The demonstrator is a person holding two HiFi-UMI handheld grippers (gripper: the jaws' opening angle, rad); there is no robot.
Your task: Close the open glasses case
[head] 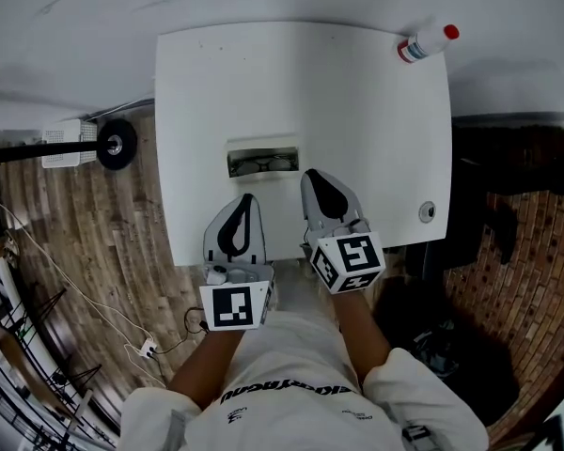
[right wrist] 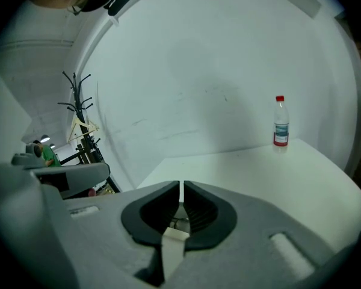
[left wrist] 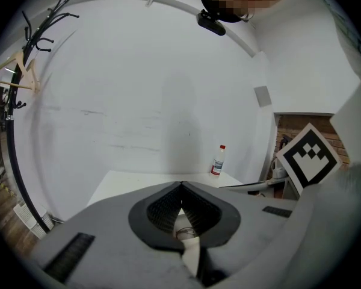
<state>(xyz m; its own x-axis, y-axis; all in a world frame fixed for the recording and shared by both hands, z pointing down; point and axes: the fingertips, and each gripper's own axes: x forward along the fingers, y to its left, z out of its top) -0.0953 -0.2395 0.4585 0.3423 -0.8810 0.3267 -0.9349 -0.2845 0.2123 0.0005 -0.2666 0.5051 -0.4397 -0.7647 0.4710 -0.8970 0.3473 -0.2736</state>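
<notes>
Left tongs (head: 247, 200) and right tongs (head: 310, 175): each pair closed tip to tip with nothing gripped, as both gripper views confirm. Both hover over the near part of the white bench (head: 376, 120). The glasses case (head: 261, 161) lies open just ahead, spectacles inside, its long axis running left to right across the line of the tongs. The right tongs stand just beside its right end and are judged the nearer; the left tongs sit short of its near edge. Only the head view shows the case whole; the gripper views hide it behind the jaw bodies but show the bottle (right wrist: 281, 124) upright at the far corner.
</notes>
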